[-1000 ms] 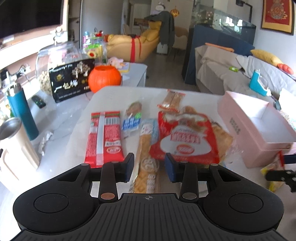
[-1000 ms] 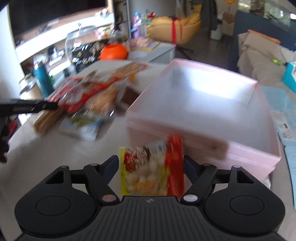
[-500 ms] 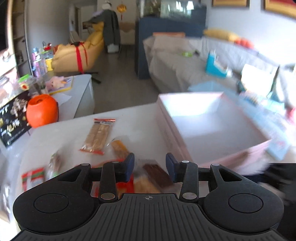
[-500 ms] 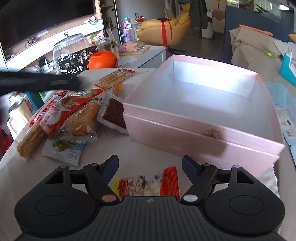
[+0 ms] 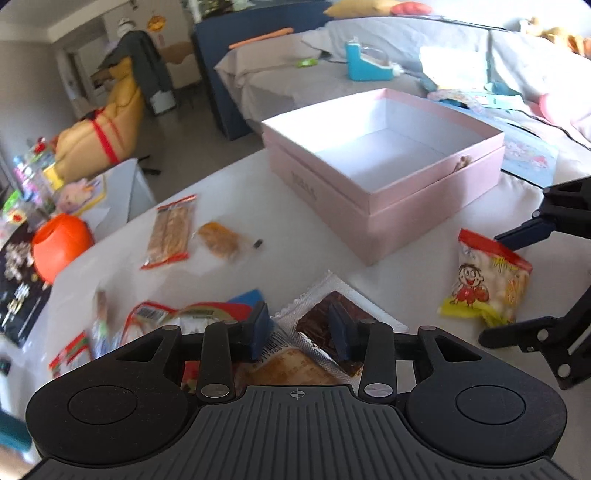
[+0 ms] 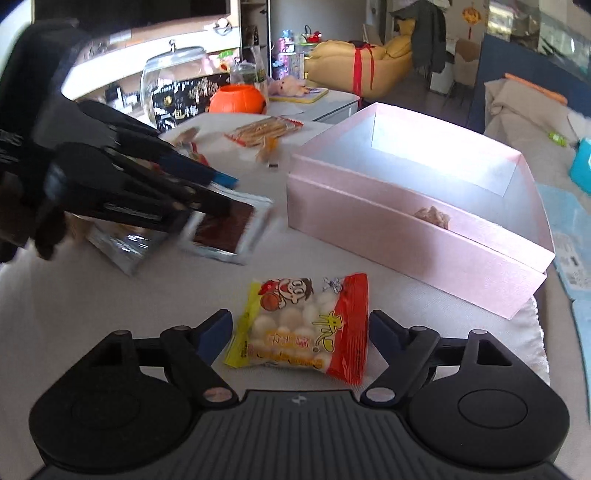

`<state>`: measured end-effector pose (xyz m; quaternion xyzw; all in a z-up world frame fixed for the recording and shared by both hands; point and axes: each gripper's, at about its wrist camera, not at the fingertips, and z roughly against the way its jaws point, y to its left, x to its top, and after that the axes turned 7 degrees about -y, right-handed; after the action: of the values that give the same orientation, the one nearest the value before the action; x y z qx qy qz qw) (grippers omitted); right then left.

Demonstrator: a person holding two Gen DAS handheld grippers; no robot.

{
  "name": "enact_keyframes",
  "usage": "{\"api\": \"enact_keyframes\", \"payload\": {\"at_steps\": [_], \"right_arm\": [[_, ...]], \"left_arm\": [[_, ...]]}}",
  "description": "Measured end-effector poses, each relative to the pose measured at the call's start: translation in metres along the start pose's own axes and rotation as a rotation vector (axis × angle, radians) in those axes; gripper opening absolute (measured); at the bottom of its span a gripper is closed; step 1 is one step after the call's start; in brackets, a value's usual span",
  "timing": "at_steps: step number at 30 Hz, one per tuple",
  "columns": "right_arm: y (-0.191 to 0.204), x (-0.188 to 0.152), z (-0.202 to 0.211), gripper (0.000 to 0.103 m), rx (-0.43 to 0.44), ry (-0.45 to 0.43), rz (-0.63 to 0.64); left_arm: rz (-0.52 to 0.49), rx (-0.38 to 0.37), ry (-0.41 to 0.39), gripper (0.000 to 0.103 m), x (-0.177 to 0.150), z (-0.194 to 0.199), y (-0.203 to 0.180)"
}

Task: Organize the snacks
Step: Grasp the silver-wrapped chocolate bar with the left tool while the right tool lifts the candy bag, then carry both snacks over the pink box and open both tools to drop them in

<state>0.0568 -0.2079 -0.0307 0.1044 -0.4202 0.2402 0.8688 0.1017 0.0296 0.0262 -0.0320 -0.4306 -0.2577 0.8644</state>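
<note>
1. Daylight is falling across a white table (image 5: 229, 177) and a lower white side table (image 5: 136, 184) beyond it.
2. A grey-covered sofa (image 5: 406, 70) is running along the far side – a yellow cushion (image 5: 354, 6) is resting on its back.
3. A dark blue cabinet (image 5: 214, 74) is standing beside the sofa.
4. A yellow chair (image 6: 362, 62) tied with red ribbon is sitting on the grey floor (image 5: 184, 125), a dark coat (image 6: 428, 33) hanging behind it.
5. A television (image 6: 129, 11) is occupying the wall shelf.

The yellow-and-red bag of white puffed balls (image 6: 301, 325) lies on the white counter (image 6: 110, 295) between the opening right tongs (image 6: 300, 332), untouched. The open pink cardboard box (image 6: 417, 206) sits beyond them, to the right. The clear-wrapped brown snack bar (image 5: 328, 325) lies between the left tongs (image 5: 301, 330).
</note>
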Motion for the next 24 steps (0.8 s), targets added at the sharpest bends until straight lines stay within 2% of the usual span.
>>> {"api": "enact_keyframes", "payload": {"at_steps": [6, 8, 10, 13, 16, 20, 22, 24], "right_arm": [[-0.012, -0.008, 0.003, 0.085, -0.014, -0.015, -0.080], [-0.018, -0.015, 0.009, 0.085, -0.025, -0.033, -0.109], [-0.020, -0.019, 0.013, 0.085, -0.039, -0.047, -0.122], [-0.022, -0.024, 0.017, 0.085, -0.051, -0.062, -0.130], [-0.024, -0.023, 0.017, 0.085, -0.055, -0.066, -0.151], [-0.025, -0.025, 0.018, 0.086, -0.062, -0.069, -0.163], [-0.026, -0.027, 0.018, 0.086, -0.066, -0.074, -0.165], [-0.026, -0.028, 0.018, 0.087, -0.070, -0.077, -0.165]], "left_arm": [[0.296, -0.003, -0.013, 0.042, 0.007, 0.026, 0.011], [0.341, 0.009, -0.009, 0.042, 0.009, 0.031, 0.009], [0.324, 0.029, 0.018, 0.042, 0.010, 0.027, 0.002], [0.306, 0.020, 0.066, 0.042, 0.010, 0.006, -0.009], [0.250, 0.003, 0.070, 0.043, 0.009, -0.008, -0.026], [0.167, 0.060, 0.051, 0.046, 0.007, -0.010, -0.035], [0.171, 0.105, 0.056, 0.046, 0.003, -0.007, -0.031], [0.197, 0.110, 0.060, 0.043, -0.001, -0.002, -0.025]]}}
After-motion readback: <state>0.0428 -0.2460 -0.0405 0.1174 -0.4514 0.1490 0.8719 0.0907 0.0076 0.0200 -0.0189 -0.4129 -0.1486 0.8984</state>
